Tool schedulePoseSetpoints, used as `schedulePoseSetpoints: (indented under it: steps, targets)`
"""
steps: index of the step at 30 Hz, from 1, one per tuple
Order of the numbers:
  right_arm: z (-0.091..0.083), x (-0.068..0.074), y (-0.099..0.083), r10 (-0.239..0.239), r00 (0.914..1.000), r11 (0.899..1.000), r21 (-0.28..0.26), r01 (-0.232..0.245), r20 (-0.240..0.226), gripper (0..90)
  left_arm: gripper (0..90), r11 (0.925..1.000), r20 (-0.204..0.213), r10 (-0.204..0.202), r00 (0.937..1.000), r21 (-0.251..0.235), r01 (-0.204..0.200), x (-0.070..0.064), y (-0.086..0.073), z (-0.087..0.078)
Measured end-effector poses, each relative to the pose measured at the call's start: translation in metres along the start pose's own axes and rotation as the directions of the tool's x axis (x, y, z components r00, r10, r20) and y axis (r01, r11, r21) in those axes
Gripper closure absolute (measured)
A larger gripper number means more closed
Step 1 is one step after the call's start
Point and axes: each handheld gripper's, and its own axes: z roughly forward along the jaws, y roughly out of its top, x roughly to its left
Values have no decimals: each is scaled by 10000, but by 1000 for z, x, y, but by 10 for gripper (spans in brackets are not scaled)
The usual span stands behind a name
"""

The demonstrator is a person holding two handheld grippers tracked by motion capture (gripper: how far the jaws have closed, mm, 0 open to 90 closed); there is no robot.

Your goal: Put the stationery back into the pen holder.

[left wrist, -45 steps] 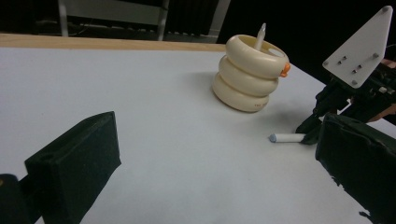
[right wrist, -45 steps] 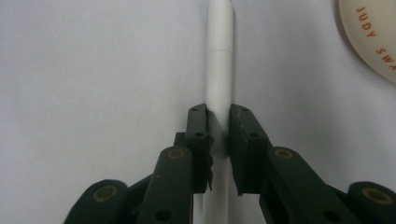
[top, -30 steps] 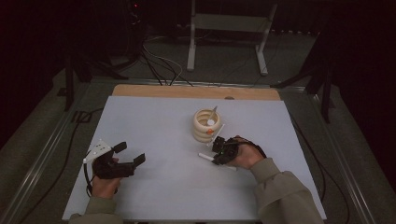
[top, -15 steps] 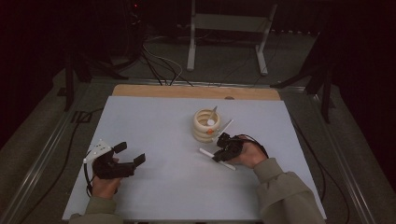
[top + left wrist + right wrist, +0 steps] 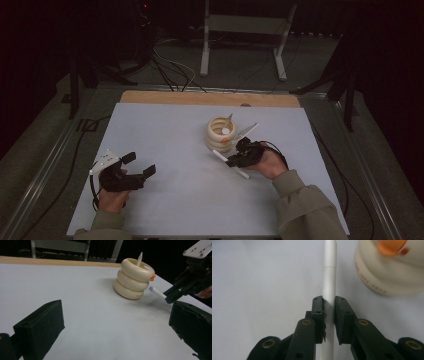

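A cream ringed holder (image 5: 220,134) with an orange beak (image 5: 390,246) stands mid-table, and one white pen (image 5: 139,258) sticks up from it. Just to its near right, my right gripper (image 5: 239,156) is shut on a second white pen (image 5: 231,164). That pen is clamped mid-shaft between the jaws (image 5: 329,270) and points past the holder's base (image 5: 387,277). It lies low over the table, tip (image 5: 151,289) near the holder. My left gripper (image 5: 137,167) rests at the near left with its jaws wide apart and nothing between them (image 5: 117,322).
The pale grey tabletop (image 5: 170,140) ends in a wooden strip (image 5: 200,98) at the far edge. Beyond it, cables (image 5: 170,70) and a metal stand (image 5: 240,40) occupy the dark floor. A cable (image 5: 285,155) trails from the right gripper.
The right gripper, shut on the white pen, has edged slightly toward the holder. The left gripper has stayed in place.
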Motion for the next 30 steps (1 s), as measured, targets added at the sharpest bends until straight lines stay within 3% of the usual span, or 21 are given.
schedulePoseSetpoints:
  steps: [6, 17, 30]
  targets:
    - [-8, 2, 2, 141, 9998, 9961, -869, -132, 106, 794, 3, 10000, 1, -4, 10000, -1, 4, 0, 0, 0]
    - [-21, 4, 5, 427, 9986, 9780, -2057, -357, 297, 794, 3, 10000, 5, -10, 10000, -10, 10, 0, 0, 0]
    - [-35, 7, 10, 755, 9939, 9393, -3404, -437, 810, 794, 3, 10000, 6, -19, 10000, -5, 19, 0, 0, 0]
